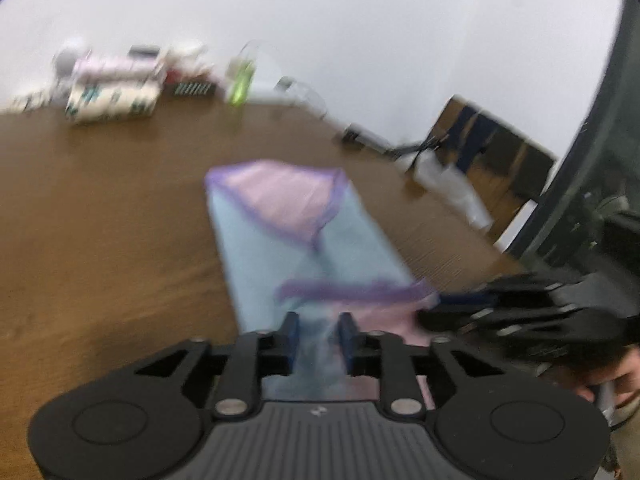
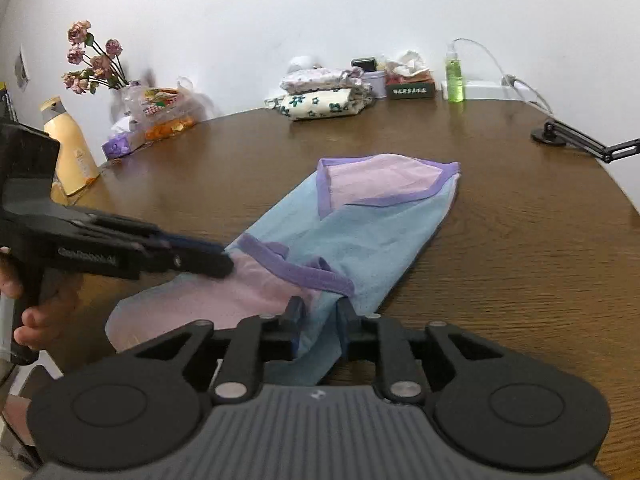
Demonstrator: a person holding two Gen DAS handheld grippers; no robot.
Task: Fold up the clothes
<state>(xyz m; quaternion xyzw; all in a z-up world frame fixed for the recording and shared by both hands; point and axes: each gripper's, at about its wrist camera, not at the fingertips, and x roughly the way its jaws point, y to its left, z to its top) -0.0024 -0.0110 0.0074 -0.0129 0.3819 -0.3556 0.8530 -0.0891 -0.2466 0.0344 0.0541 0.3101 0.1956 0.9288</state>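
- Left: the left gripper (image 2: 216,258), held in a person's hand (image 2: 38,316), reaches in from the left of the right wrist view. Its tips lie against the pink near-left part of the garment. In its own view the jaws stand slightly apart with cloth between the blue pads (image 1: 291,330). That view is too blurred to show whether they pinch it.
- Centre: the soft, thin knit garment in light blue and pink with purple trim (image 2: 352,236) lies long and narrow on the round brown wood-grain table (image 2: 520,260), running from the near edge to the far middle. Its far end is already turned over.
- It looks light and limp. It will likely sag and drag once lifted. The purple bound edges and corners look the firmest places to take hold.
- Centre, near: the right gripper (image 2: 318,322) sits over the garment's near blue end, jaws a little apart with fabric bunched between them. No firm clamp can be made out.
- Right, far: a slim green clear-plastic spray bottle (image 2: 455,76) stands by the white wall, well apart from the garment.
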